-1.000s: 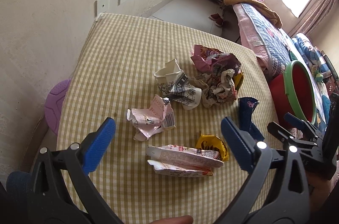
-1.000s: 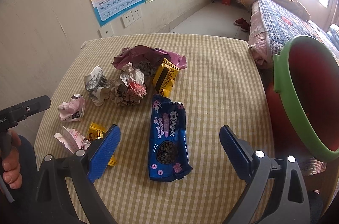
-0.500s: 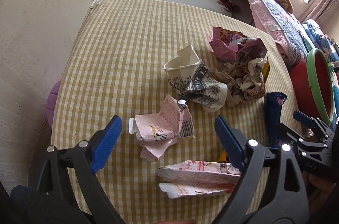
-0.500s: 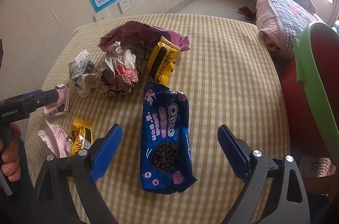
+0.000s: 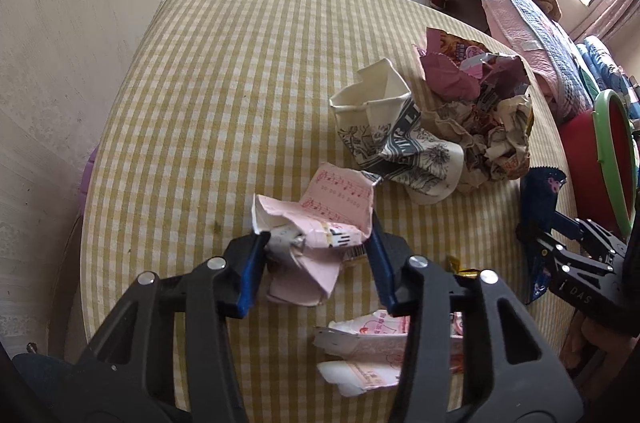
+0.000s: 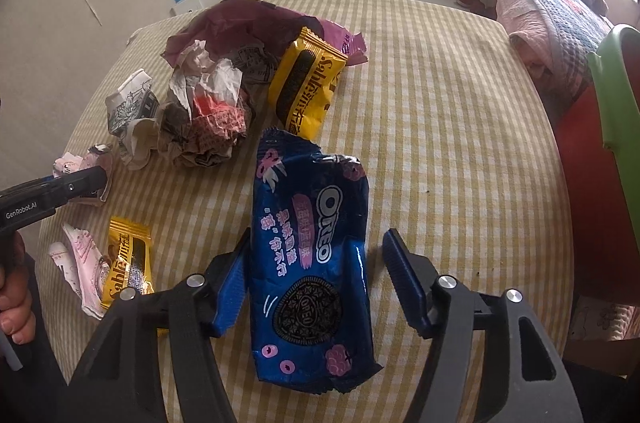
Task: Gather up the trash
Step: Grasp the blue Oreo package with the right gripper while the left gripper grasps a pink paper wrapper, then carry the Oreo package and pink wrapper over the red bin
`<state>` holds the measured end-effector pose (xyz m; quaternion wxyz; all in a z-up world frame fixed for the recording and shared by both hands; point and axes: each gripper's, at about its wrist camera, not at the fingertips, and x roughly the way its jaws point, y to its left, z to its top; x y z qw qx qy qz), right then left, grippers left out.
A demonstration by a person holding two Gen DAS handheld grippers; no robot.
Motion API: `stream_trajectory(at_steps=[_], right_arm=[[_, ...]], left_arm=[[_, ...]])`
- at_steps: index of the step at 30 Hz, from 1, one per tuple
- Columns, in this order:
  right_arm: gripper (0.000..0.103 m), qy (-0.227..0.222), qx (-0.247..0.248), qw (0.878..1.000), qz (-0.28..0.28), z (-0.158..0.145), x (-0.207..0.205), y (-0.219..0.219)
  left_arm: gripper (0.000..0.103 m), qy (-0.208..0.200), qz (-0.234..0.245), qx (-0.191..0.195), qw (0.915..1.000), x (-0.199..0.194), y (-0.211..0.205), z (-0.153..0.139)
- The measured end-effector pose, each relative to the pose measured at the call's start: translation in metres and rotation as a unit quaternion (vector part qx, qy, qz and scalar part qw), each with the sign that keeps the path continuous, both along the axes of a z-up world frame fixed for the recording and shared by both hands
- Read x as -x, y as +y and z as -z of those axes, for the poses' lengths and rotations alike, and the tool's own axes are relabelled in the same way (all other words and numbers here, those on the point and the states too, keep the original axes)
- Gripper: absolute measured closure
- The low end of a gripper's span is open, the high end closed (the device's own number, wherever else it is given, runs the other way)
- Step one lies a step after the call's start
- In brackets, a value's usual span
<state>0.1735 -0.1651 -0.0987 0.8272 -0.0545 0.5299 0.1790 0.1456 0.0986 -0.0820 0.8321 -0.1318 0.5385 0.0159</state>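
While the left gripper (image 5: 316, 259) sits low over the checked tablecloth (image 5: 240, 71), its blue pads press against both sides of a crumpled pink carton (image 5: 320, 219), so it is clamped on that item; the carton lies on the cloth at the near left part of the table. A second flattened pink carton (image 5: 360, 355) lies just nearer, partly under the gripper's right-hand finger. Beyond the held carton stands a crushed paper cup (image 5: 384, 127) with grey print, touching a wad of crumpled paper (image 5: 496, 139), with a torn maroon bag (image 5: 460, 71) behind them. The right gripper (image 6: 316, 283) straddles a blue Oreo wrapper (image 6: 312, 263) lying flat on the cloth. Its left pad touches the wrapper's edge, while its right pad stands apart from the opposite edge, so the jaws are spread and not gripping. A yellow biscuit packet (image 6: 304, 91) lies just beyond the wrapper's far end, leaning on the maroon bag. A smaller yellow packet (image 6: 128, 263) rests near the table's front left edge. A red bin with a green rim (image 6: 616, 151) stands beside the table on the right.
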Motion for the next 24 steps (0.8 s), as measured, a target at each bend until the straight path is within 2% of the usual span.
stream_trajectory(at_steps=[1, 5, 6, 9, 24], right_arm=[[0.051, -0.001, 0.0, 1.0, 0.001, 0.0, 0.0, -0.001], [0.061, 0.001, -0.003, 1.0, 0.003, -0.003, 0.0, -0.002], [0.067, 0.0, -0.002, 1.0, 0.003, -0.003, 0.0, -0.003], [0.071, -0.002, -0.003, 1.0, 0.0, -0.006, 0.0, -0.002], [0.072, -0.047, -0.025, 0.999, 0.0, -0.052, 0.02, -0.006]], left_arm=[[0.059, -0.001, 0.0, 0.002, 1.0, 0.001, 0.001, 0.0], [0.06, -0.005, 0.005, 0.004, 1.0, 0.002, 0.0, -0.002], [0.06, -0.007, 0.006, 0.004, 1.0, 0.002, -0.001, -0.003], [0.06, -0.014, 0.008, 0.003, 0.9999, 0.002, -0.003, -0.008], [0.06, -0.05, 0.001, 0.004, 0.9987, 0.021, -0.007, -0.045]])
